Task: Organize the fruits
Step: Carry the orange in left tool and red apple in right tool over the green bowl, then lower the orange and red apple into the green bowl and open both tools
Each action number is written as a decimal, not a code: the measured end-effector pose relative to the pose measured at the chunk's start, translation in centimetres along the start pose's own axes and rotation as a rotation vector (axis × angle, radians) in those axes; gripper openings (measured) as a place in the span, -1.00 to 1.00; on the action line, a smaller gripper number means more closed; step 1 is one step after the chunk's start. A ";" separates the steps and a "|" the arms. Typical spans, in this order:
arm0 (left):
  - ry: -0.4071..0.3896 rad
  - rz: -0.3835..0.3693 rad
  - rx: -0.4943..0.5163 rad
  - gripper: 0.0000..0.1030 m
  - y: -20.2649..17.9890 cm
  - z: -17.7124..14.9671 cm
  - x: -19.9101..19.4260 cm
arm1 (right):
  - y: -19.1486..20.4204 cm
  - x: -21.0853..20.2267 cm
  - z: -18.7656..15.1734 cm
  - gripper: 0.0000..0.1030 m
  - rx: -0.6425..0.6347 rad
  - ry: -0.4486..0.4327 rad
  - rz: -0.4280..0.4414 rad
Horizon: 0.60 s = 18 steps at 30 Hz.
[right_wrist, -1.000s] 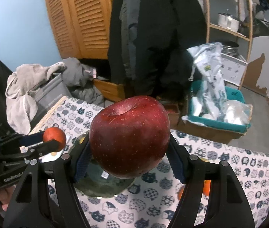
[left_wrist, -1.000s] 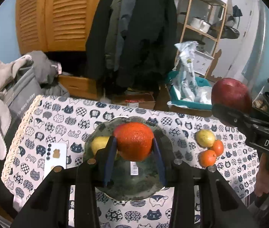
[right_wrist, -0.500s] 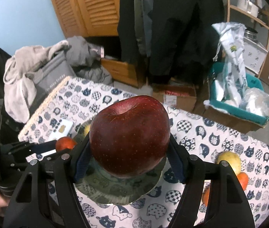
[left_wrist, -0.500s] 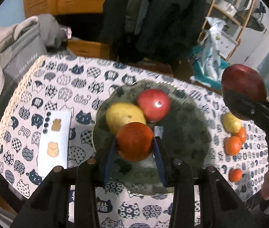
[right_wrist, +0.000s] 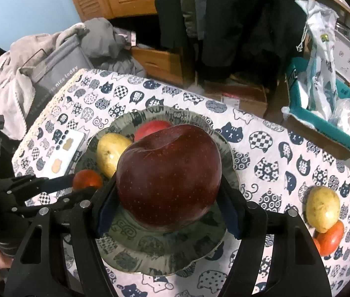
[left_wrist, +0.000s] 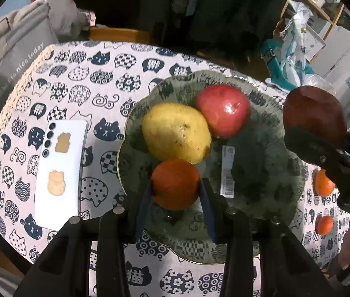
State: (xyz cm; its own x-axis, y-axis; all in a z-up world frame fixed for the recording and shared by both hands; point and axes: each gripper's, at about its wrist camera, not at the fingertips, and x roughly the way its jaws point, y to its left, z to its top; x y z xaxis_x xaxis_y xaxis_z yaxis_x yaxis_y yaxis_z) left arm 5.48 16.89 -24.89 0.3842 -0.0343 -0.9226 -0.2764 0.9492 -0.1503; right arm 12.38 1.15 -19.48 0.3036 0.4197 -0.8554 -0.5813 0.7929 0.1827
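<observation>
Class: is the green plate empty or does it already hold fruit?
Holding fruit: a yellow pear and a red apple lie on the plate.

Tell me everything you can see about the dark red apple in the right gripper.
The dark red apple is large, glossy and speckled with pale dots, its stem dimple facing up and away. The right gripper clamps its sides between blue-padded jaws, holding it above the green patterned plate. Whether it touches the plate cannot be told.

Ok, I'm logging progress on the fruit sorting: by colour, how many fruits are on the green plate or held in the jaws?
Red: 2, a lighter red apple on the green patterned plate and a dark red apple in the right gripper
Yellow: 1, a yellow oval fruit on the plate
Orange: 1, a round orange fruit in the left gripper
Total: 4
</observation>
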 end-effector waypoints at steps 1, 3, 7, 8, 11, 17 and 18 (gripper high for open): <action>0.009 0.003 -0.004 -0.22 0.1 -0.1 0.4 | 0.0 0.2 0.0 0.39 -0.001 0.005 0.000; 0.022 0.003 -0.010 -0.22 0.4 -0.1 0.9 | 0.0 0.8 0.0 0.39 -0.002 0.015 0.002; 0.052 0.000 -0.017 -0.21 0.6 -0.3 1.8 | 0.1 1.8 -0.2 0.39 -0.001 0.039 0.007; 0.059 0.003 -0.017 -0.21 0.6 -0.4 2.0 | 0.1 2.0 -0.3 0.39 0.000 0.045 0.009; 0.069 -0.007 -0.017 -0.21 0.6 -0.5 2.4 | 0.1 2.6 -0.5 0.39 -0.001 0.062 0.013; 0.077 -0.006 0.002 -0.18 0.1 -0.6 3.0 | -0.2 3.4 -0.8 0.39 0.007 0.087 0.015; 0.080 -0.006 0.003 -0.13 0.0 -0.6 3.0 | -0.4 3.4 -0.8 0.39 0.011 0.089 0.016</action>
State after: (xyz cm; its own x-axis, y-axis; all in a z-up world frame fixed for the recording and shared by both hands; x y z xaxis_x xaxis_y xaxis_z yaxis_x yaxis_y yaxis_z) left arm 6.12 16.61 -27.92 0.3145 -0.0643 -0.9471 -0.2714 0.9500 -0.1546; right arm 13.04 1.96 -22.84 0.2260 0.3917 -0.8919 -0.5767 0.7917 0.2016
